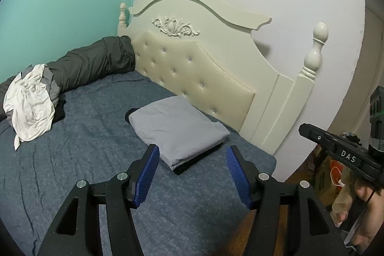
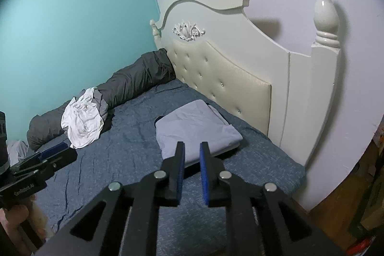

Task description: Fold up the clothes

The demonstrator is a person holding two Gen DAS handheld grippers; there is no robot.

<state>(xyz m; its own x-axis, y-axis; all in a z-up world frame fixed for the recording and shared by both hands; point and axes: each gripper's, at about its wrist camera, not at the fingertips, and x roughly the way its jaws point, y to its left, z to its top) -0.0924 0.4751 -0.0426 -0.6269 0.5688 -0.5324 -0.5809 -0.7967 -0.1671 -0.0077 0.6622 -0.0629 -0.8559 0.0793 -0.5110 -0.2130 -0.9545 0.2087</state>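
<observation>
The clothes are in two spots on the bed (image 1: 96, 172). Start at the claws. The left claw (image 1: 192, 174) is spread wide with nothing in it. It hangs over the near edge of the bed, pointing at the folded grey piece (image 1: 180, 131). The right claw (image 2: 192, 172) has a small gap between its blue pads and holds nothing too. It points at the same folded piece (image 2: 196, 128). I think both hang just short of it because they are not busy with any cloth right now.

The folded grey piece lies flat and neat on the right side of the bed, close to the headboard (image 1: 204, 68). A dark piece peeks out from under it, so it may sit on another folded thing. That looks like a good spot for a stack, out of the way.

Far off on the left lies a crumpled pile, white cloth (image 1: 28, 107) on top with some grey cloth beside it. It is bunched up, not folded. Behind it, a long dark roll (image 1: 96, 64) runs along the green wall (image 1: 60, 4).

So one piece lies folded, and the pile on the left is messy.
</observation>
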